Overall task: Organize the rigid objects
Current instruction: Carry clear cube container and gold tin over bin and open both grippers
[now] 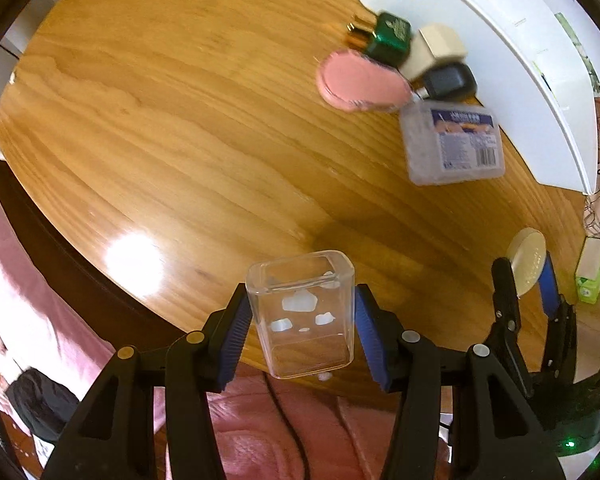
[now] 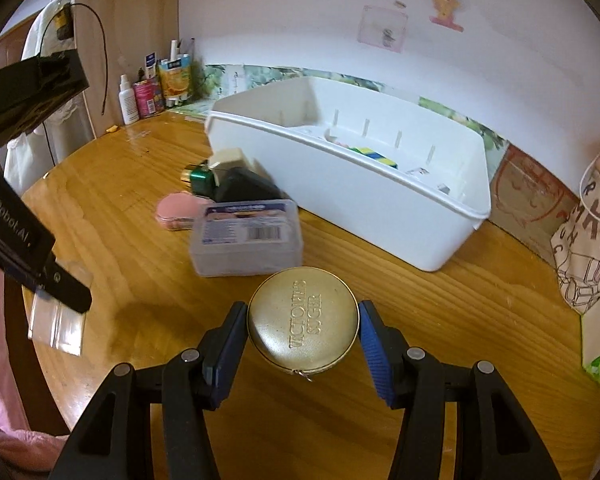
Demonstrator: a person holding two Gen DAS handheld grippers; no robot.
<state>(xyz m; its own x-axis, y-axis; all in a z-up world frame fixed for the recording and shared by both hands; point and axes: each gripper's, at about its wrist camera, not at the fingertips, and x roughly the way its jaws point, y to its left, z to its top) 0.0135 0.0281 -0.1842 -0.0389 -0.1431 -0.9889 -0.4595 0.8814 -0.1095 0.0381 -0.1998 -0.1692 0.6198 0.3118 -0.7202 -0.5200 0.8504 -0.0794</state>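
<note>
A labelled box (image 2: 247, 240) lies before the bin (image 2: 380, 196) on the table (image 2: 460, 320).

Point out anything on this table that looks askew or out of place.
The white bin sits askew, tilted back, its front edge seemingly propped on the heap of small items: a green bottle, a beige block and a dark case. The pink compact and the clear labelled box lie loose beside them.

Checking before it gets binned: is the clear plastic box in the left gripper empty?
Empty. Through the clear plastic box, held in the left gripper, only wooden table and white reflections show.
</note>
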